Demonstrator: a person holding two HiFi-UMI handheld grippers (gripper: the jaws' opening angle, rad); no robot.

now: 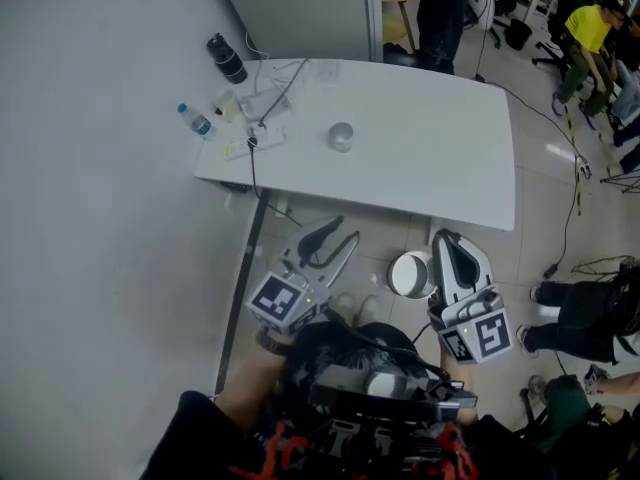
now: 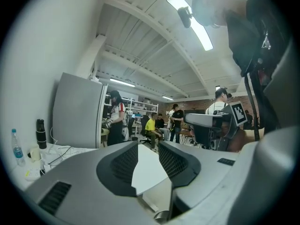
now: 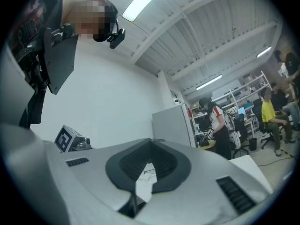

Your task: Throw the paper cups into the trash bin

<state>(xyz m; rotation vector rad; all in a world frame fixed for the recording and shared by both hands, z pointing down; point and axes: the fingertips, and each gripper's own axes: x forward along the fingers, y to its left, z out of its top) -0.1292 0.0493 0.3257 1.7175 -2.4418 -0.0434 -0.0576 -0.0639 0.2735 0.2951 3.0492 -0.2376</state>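
The left hand-held gripper [image 1: 348, 230] hangs just short of the near edge of the surface [image 1: 440, 168]. Its jaws are partway apart with nothing between them, only the white top showing through the gap. Next to it, also off that near edge, the right hand-held gripper [image 1: 444, 236] has its jaws closed tight together, empty. The cup [image 1: 341, 136] stands alone mid-surface, well apart from both. At the surface's left end there's a black bottle [image 1: 227, 58], a water bottle [image 1: 197, 120] and a tangle of cables [image 1: 265, 103]. On the floor [image 1: 385, 243] below the near edge, just beside the right hand-held gripper, sits the white bin [image 1: 408, 274].
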